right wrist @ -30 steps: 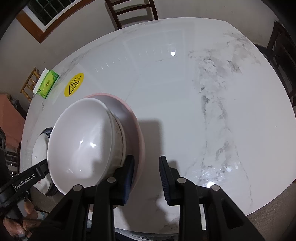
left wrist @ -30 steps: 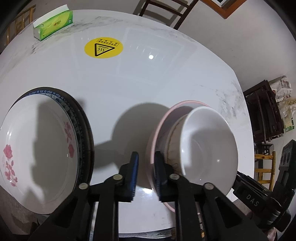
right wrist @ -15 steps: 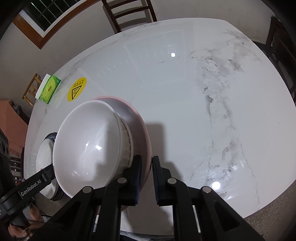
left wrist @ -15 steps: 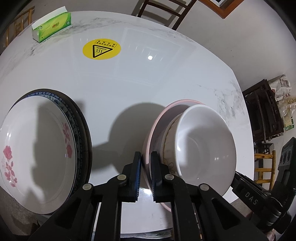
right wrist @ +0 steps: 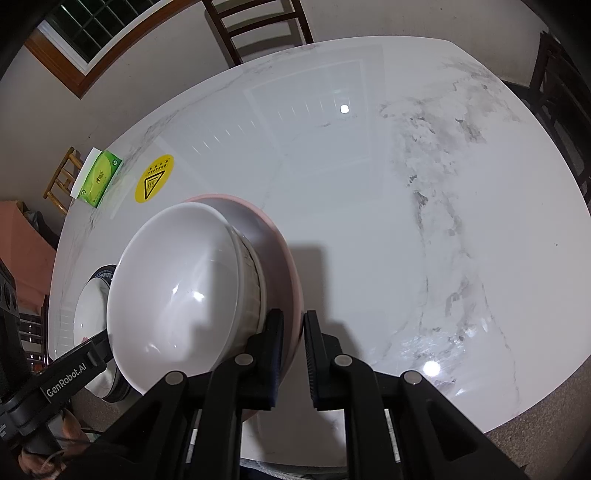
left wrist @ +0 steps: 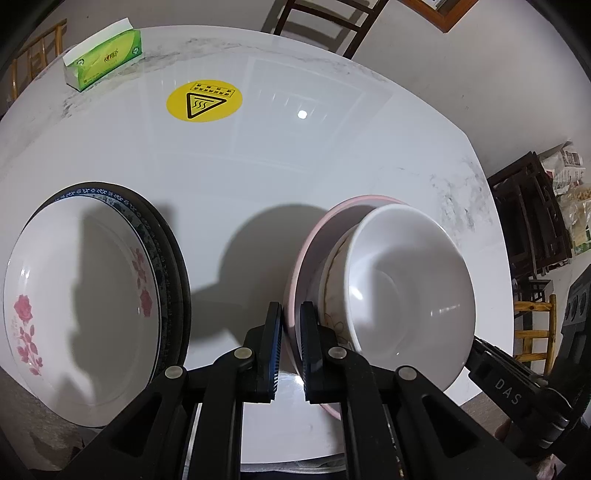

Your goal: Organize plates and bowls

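Note:
A pink bowl (left wrist: 314, 240) holds a patterned bowl (left wrist: 332, 266) and a plain white bowl (left wrist: 406, 280) nested inside. My left gripper (left wrist: 291, 314) is shut on the pink bowl's left rim. My right gripper (right wrist: 293, 325) is shut on the pink bowl (right wrist: 273, 236) at its right rim, with the white bowl (right wrist: 177, 295) to its left. A stack of plates (left wrist: 81, 295) sits at the left, a white rose-patterned plate on top of blue-rimmed and dark ones. The stack also shows in the right wrist view (right wrist: 90, 310).
The round white marble table (left wrist: 295, 166) carries a yellow hot-surface sticker (left wrist: 204, 100) and a green tissue box (left wrist: 103, 59) at the far side. Wooden chairs (right wrist: 255, 26) stand around the table. Dark furniture (left wrist: 532, 218) is off to the right.
Both grippers have closed from open onto the pink bowl's rim, one on each side. The bowl stack sits slightly higher and nearer in both views.

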The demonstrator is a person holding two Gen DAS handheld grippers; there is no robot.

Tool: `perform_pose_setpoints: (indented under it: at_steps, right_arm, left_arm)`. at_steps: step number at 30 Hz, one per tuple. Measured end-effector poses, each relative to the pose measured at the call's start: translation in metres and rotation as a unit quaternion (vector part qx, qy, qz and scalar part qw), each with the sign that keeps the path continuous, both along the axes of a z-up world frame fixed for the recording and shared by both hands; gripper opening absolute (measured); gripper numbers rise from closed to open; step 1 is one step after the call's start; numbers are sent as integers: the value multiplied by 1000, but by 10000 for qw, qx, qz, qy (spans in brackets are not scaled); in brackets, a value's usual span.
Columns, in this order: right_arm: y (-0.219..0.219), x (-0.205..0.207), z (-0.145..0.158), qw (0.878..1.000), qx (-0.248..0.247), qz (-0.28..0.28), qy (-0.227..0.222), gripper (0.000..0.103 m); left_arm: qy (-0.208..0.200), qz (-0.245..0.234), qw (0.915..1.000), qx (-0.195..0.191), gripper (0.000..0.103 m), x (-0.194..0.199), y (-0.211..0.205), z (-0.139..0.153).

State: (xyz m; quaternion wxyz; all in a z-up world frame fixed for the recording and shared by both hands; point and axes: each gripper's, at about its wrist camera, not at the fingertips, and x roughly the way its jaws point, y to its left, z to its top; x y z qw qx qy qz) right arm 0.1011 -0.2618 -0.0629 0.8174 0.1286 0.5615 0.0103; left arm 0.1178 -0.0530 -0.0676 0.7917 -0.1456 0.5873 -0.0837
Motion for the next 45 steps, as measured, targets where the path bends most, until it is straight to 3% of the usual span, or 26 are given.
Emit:
perform_pose_setpoints:
  at_steps: [24, 45]
  right_arm:
    - [31, 0, 30, 9994, -26, 301, -195, 12]
    - [105, 6, 55, 9952, 5, 911, -352, 12]
  left_arm:
    - [-244, 141, 9996, -5, 6, -7, 28, 31]
    - [-455, 592, 9971, 174, 5, -23, 94, 63]
